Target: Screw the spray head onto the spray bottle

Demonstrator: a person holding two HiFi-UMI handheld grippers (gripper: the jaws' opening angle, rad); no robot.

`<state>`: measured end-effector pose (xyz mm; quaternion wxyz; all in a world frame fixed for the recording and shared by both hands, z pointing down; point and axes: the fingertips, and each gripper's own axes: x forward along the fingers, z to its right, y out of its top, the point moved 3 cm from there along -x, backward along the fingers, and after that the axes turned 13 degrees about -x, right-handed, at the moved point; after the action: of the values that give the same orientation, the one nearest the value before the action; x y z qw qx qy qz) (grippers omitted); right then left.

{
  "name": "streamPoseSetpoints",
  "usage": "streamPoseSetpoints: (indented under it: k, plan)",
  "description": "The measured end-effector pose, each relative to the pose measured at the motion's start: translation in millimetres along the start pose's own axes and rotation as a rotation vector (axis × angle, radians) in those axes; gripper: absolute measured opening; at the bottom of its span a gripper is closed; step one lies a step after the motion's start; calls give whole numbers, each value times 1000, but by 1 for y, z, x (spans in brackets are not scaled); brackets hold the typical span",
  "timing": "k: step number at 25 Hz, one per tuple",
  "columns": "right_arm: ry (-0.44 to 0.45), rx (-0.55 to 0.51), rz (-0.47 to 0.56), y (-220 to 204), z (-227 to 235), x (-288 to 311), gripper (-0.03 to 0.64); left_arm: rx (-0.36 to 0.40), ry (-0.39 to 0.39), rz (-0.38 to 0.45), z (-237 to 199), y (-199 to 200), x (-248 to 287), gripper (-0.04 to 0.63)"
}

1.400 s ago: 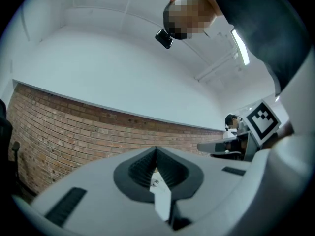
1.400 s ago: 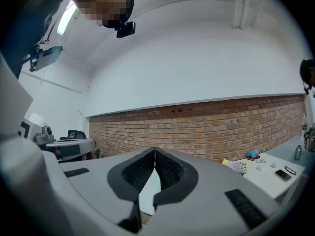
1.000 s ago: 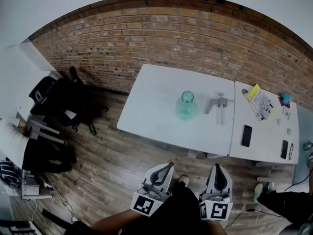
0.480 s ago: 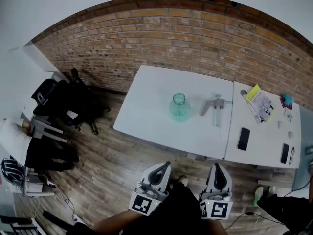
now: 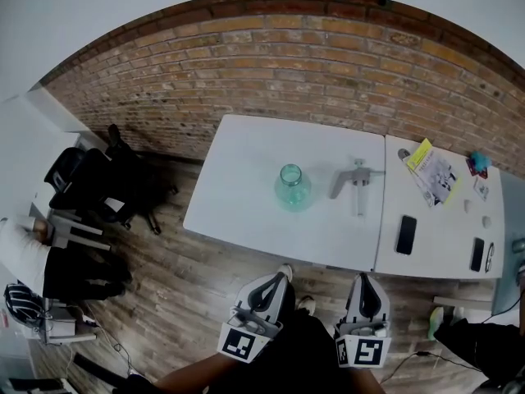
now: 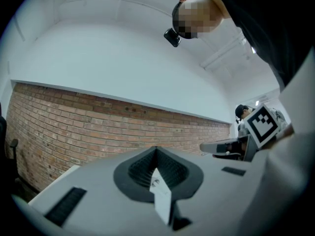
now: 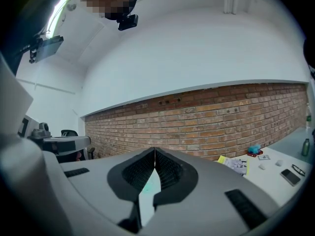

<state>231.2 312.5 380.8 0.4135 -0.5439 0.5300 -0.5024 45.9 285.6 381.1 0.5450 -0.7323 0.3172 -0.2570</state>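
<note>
While left gripper [image 5: 277, 279] & right gripper [image 5: 366, 279] hang pressed together, empty, at 6 o'clock of table [image 5: 238, 208], spray bottle [image 5: 293, 187] stands w/ spray head [image 5: 356, 179] at its 3 o'clock.

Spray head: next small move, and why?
Probably carry the right gripper forward toward the spray head and open its jaws: it is shut, empty and short of the table, where the head lies beside the uncapped bottle.

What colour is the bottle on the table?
Clear teal-green. The bottle shows best in the head view.
</note>
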Motion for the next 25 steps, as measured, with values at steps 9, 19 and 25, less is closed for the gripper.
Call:
streamPoseSetpoints:
  k: [9, 19, 25]
  plan:
    - [31, -33, -16, 6, -6, 52, 8, -39, 8, -10, -39, -5, 38, 2]
    - [76, -118, -19, 27, -35, 111, 8, 24, -33, -63, -92, -13, 82, 2]
    - [-11, -139, -33, 36, -29, 137, 8, 39, -91, -87, -120, -16, 107, 2]
